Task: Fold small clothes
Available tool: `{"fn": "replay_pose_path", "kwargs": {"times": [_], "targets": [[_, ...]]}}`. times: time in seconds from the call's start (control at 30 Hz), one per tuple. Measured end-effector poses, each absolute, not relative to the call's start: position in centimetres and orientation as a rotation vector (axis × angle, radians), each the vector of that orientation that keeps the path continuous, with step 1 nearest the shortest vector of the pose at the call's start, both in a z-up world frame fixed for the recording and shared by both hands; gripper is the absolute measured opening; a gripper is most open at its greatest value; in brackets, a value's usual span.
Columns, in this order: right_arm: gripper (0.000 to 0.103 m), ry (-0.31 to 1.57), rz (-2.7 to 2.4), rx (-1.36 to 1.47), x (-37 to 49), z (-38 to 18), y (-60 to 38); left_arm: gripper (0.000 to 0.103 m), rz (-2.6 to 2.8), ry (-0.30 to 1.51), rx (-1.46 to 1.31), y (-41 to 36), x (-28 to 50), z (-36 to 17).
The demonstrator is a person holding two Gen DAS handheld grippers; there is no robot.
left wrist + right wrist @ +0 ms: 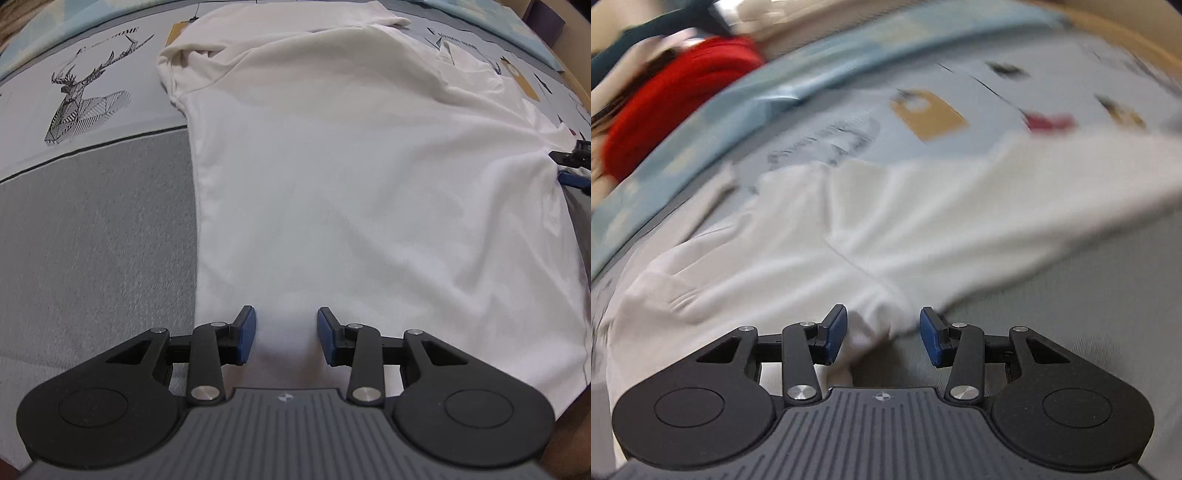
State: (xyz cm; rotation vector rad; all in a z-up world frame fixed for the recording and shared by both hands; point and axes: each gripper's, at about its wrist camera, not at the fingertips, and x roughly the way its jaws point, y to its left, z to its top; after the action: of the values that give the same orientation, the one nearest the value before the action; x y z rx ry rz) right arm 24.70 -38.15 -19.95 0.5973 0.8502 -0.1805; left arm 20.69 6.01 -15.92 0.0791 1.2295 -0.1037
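Over the white shirt, both tongs point steeply down, parted.

Soft matt white cloth shirt

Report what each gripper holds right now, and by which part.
Nothing is held. The left gripper stands open over the white shirt; the right gripper stands open at the shirt's edge, pads apart from the cloth.

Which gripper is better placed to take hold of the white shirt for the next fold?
Probably left: the left gripper hangs open over the white shirt hem in a sharp view. The right gripper, also open, sits at a bunched edge in a blurred view.
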Motion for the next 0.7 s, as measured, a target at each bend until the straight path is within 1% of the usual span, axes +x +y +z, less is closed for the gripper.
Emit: {"fn": "replay_pose_path", "kwargs": {"times": [0.07,0.1,0.13,0.17,0.23,0.3,0.33,0.37,0.4,0.43,0.47,0.5,0.7], "targets": [[0.045,0.828,-0.209,0.647,24.3,-20.2,-38.1,0.041,-0.116,1.230,0.083,6.4,20.3,-15.9],[0.030,0.828,-0.207,0.634,24.1,-20.0,-37.8,0.041,-0.120,1.232,0.083,6.6,20.1,-15.9],[0.012,0.830,-0.185,0.625,23.9,-20.0,-37.6,0.041,-0.120,1.233,0.081,6.9,20.1,-15.9],[0.000,0.829,-0.170,0.628,23.4,-20.1,-37.6,0.041,-0.117,1.234,0.078,7.2,20.1,-15.9],[0.000,0.814,-0.174,0.631,22.2,-19.3,-37.6,0.041,-0.104,1.229,0.064,8.0,20.1,-15.7],[0.004,0.820,-0.129,0.612,21.6,-18.9,-37.1,0.041,-0.093,1.221,0.051,8.6,20.1,-15.4],[0.007,0.845,-0.109,0.578,21.3,-19.0,-36.6,0.041,-0.092,1.217,0.045,8.8,20.1,-15.3],[0.021,0.873,-0.090,0.546,21.2,-19.3,-36.0,0.041,-0.094,1.213,0.042,8.9,20.1,-15.1],[0.026,0.895,-0.067,0.517,21.0,-19.6,-35.5,0.041,-0.096,1.208,0.042,9.1,20.1,-15.0],[0.026,0.899,-0.052,0.486,20.7,-19.8,-35.1,0.041,-0.096,1.205,0.044,9.1,20.0,-14.9],[0.016,0.898,-0.042,0.457,20.5,-19.7,-34.8,0.041,-0.096,1.203,0.044,9.2,19.9,-14.9],[0.004,0.907,-0.035,0.416,20.2,-19.7,-34.5,0.041,-0.096,1.204,0.043,9.4,19.7,-14.9],[0.004,0.956,-0.182,0.398,17.0,-18.9,-35.4,0.041,-0.085,1.206,0.047,10.9,19.3,-14.9]]}}
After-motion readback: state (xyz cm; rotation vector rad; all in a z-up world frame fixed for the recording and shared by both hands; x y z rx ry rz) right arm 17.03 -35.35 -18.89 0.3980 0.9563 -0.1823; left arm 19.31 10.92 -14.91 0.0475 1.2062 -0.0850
